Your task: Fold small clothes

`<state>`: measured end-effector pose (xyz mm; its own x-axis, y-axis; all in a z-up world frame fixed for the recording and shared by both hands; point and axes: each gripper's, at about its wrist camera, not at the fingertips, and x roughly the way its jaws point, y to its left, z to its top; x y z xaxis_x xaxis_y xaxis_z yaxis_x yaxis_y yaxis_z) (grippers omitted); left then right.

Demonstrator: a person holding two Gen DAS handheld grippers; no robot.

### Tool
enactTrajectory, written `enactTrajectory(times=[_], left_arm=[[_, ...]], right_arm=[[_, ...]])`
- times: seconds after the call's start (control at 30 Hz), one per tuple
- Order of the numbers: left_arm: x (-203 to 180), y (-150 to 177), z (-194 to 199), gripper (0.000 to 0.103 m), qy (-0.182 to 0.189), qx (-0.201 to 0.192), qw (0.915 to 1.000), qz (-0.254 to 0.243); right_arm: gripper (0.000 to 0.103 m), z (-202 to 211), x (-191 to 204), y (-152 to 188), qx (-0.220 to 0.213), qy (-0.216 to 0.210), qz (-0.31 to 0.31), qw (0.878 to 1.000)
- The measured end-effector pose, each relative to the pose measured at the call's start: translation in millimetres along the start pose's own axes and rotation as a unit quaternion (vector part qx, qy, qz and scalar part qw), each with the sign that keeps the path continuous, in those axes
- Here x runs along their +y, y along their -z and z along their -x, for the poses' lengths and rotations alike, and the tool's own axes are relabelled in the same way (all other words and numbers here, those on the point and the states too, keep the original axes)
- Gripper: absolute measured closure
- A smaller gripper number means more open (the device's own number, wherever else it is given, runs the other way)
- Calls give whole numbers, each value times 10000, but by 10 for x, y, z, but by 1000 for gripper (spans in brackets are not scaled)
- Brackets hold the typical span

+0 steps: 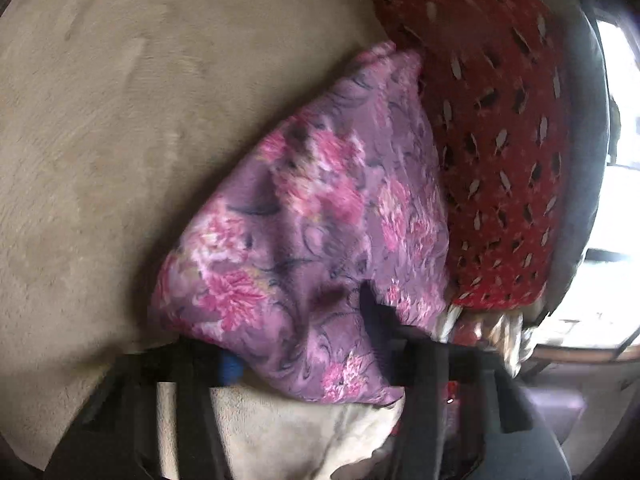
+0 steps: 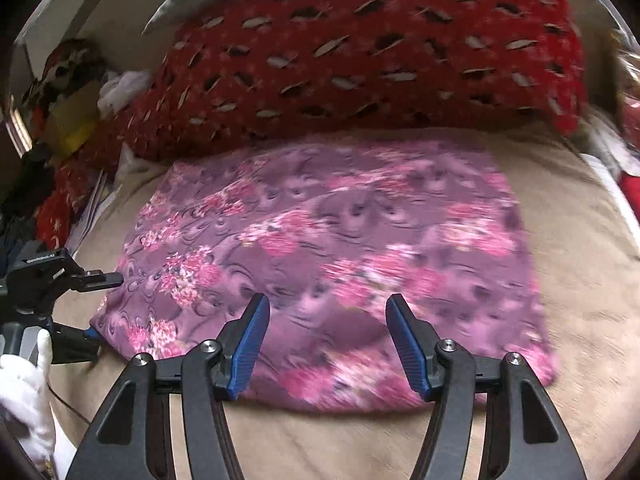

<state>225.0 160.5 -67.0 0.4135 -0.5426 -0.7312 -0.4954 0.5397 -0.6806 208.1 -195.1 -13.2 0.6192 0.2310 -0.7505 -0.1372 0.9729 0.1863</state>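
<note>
- Two hand-held grippers work one floral cloth (image 2: pixel 320 264), which lies spread flat on a beige bed (image 2: pixel 580 300), its far edge just below a red pillow (image 2: pixel 360 60).
- Right hand-held gripper (image 2: pixel 328 344): jaws wide apart, blue pads (image 2: pixel 250 352) empty. It hovers over the cloth's near edge, roughly at the middle of that edge, pointing toward the pillow.
- Left hand-held gripper (image 2: pixel 96 308): at the cloth's near-left corner, seen from the right wrist view with one finger above the edge and one at or under the corner. In its own view (image 1: pixel 296 356) the cloth drapes between the fingers and hides the gap, so I cannot tell whether it has closed on the fabric.
- A white-gloved hand (image 2: pixel 24 392) holds the left tool.
- Key relation: the cloth lies straight ahead of the right gripper and stretches away to the pillow; its long axis appears to run side to side, along the pillow. The left gripper is nearer to a corner; the right is nearer to the edge's middle and well apart from the near-right corner.
- Judgement: folding likely needs both near corners held, so the right gripper would have to shift toward the near-right corner and pinch there.
- Writing: a small white mark on the left tool's body is too blurred to read; no other labels show.
</note>
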Motion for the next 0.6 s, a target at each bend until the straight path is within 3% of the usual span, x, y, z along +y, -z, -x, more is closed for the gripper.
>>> enactTrajectory(times=[0.03, 0.1, 0.27, 0.47, 0.6], left_arm=[[-24, 9, -14, 96, -18, 72, 9999, -109], [-140, 54, 17, 96, -245, -42, 9990, -377], [-524, 206, 106, 96, -454, -305, 9932, -1028], [-1050, 497, 80, 96, -597, -444, 9811, -1787], [-1250, 648, -17, 96, -690, -394, 9761, -2021]], right_arm=[[41, -111, 9, -2, 159, 59, -17, 9999], [40, -276, -1, 25, 356, 155, -14, 9992], [40, -223, 7, 56, 250, 163, 220, 9993], [40, -29, -278, 126, 112, 130, -128, 9998], [40, 106, -449, 143, -5, 191, -210, 9996]])
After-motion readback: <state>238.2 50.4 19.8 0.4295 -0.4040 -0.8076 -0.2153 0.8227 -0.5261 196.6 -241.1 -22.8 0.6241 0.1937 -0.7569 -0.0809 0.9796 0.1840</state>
